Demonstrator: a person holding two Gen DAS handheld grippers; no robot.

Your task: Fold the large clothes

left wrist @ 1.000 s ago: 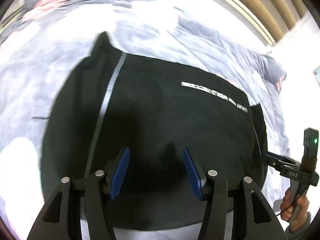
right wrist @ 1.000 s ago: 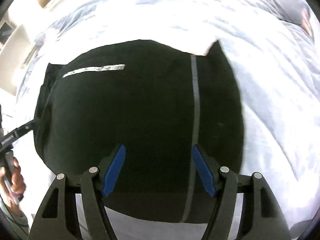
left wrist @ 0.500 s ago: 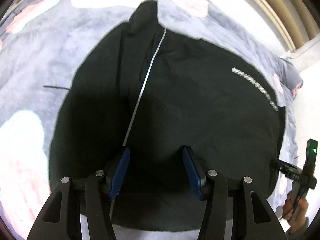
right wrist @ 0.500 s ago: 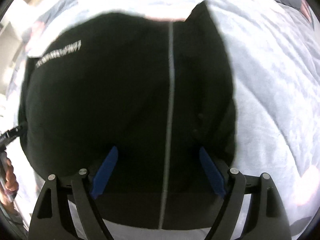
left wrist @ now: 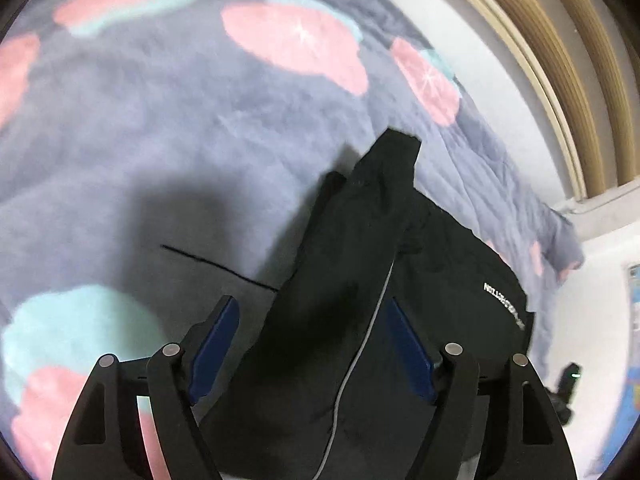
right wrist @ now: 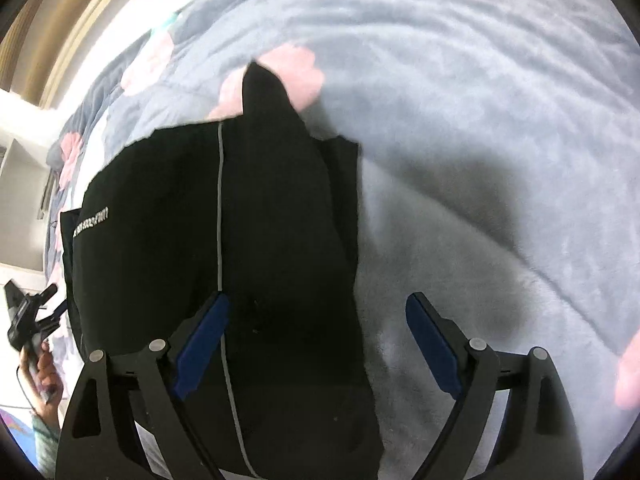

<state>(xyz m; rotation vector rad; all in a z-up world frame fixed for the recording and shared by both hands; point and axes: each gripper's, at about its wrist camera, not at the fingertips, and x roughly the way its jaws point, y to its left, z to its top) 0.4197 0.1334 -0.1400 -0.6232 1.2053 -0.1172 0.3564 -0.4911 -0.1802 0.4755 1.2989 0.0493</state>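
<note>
A large black garment (left wrist: 360, 300) with a thin grey stripe and white lettering lies folded on a grey-blue bedspread (left wrist: 160, 128). It also shows in the right wrist view (right wrist: 248, 240). My left gripper (left wrist: 310, 340) is open, its blue pads wide apart above the garment's near left edge. My right gripper (right wrist: 316, 336) is open above the garment's near right edge, holding nothing. A narrow black flap (right wrist: 268, 96) sticks out at the garment's far end.
The bedspread (right wrist: 480, 120) has pink and teal patches. A loose black thread (left wrist: 216, 264) lies on it left of the garment. A wooden headboard (left wrist: 560, 60) runs along the far right. The other hand-held gripper shows at the left edge (right wrist: 28, 316).
Both grippers have pulled back and swung outward from over the garment's middle toward its sides. The right gripper's jaws have opened wider. The garment looks narrower and further away.
</note>
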